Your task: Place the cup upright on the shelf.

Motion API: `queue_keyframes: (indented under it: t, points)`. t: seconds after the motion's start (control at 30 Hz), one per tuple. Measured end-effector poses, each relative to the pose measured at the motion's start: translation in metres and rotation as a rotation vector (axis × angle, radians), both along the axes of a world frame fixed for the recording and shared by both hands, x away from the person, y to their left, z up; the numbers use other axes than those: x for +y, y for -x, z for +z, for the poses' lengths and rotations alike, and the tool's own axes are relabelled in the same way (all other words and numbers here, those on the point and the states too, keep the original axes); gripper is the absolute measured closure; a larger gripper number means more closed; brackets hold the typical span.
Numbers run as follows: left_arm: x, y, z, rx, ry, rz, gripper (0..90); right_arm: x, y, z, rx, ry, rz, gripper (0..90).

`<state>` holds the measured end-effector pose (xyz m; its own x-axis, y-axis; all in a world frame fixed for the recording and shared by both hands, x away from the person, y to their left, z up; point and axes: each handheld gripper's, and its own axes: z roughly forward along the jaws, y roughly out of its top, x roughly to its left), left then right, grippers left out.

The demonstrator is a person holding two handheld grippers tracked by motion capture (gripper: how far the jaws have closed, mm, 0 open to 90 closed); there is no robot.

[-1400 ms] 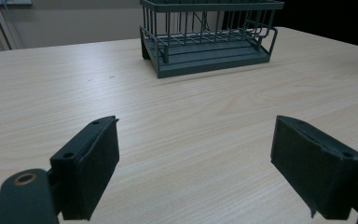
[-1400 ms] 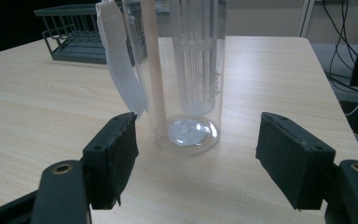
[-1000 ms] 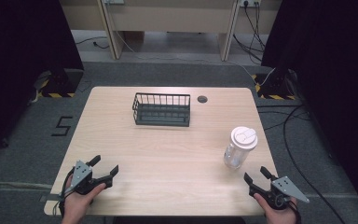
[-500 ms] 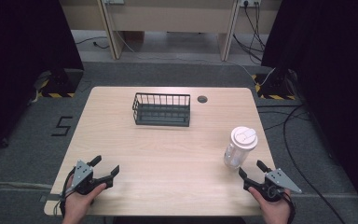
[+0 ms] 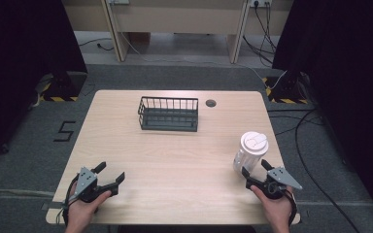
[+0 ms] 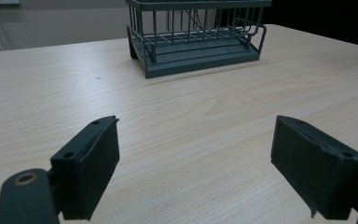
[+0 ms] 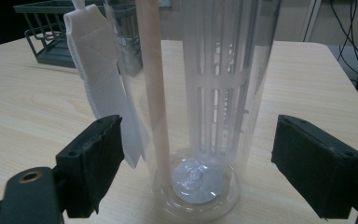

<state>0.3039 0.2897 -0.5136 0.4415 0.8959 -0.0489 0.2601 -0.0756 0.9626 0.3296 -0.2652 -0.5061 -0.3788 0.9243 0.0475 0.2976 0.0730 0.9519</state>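
Note:
A clear plastic bottle (image 5: 249, 153) with a white lid stands upright near the table's right edge. In the right gripper view the bottle (image 7: 200, 102) shows a white inner strainer and a white fabric strap (image 7: 103, 74) hanging at its side. My right gripper (image 5: 256, 169) is open just in front of it, jaws on either side of its base without touching (image 7: 196, 163). My left gripper (image 5: 110, 174) rests open at the front left, nothing between its jaws (image 6: 196, 163). A dark wire basket (image 5: 168, 114) sits at the back middle, also seen ahead in the left gripper view (image 6: 193, 35).
A small round cable hole (image 5: 211, 103) lies right of the basket. The wooden table (image 5: 175, 160) has bare space between the grippers. Black curtains, cables and desk legs stand beyond the table's far edge.
My right gripper has moved left and forward to the bottle's base, with its jaws now on either side of it. The left gripper has stayed put.

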Motion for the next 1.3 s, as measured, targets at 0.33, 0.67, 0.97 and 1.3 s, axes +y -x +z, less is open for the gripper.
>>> queue_keyframes:
  t: [0.33, 0.67, 0.97, 1.3]
  points:
    - [0.0, 0.0, 0.0, 0.001, 0.001, -0.001, 14.8, 0.006, -0.014, -0.001, 0.0, 0.01, -0.008, 15.6]
    - [0.0, 0.0, 0.0, 0.002, 0.004, -0.003, 14.9, 0.012, -0.029, -0.002, -0.012, 0.033, 0.005, 14.6]
    - [-0.001, 0.0, 0.0, 0.001, 0.002, -0.007, 14.9, 0.014, -0.033, -0.003, -0.022, 0.024, 0.005, 15.4]
    - [-0.001, 0.0, 0.0, 0.002, 0.0, -0.008, 14.9, 0.013, -0.033, -0.004, -0.035, 0.027, 0.013, 18.1]
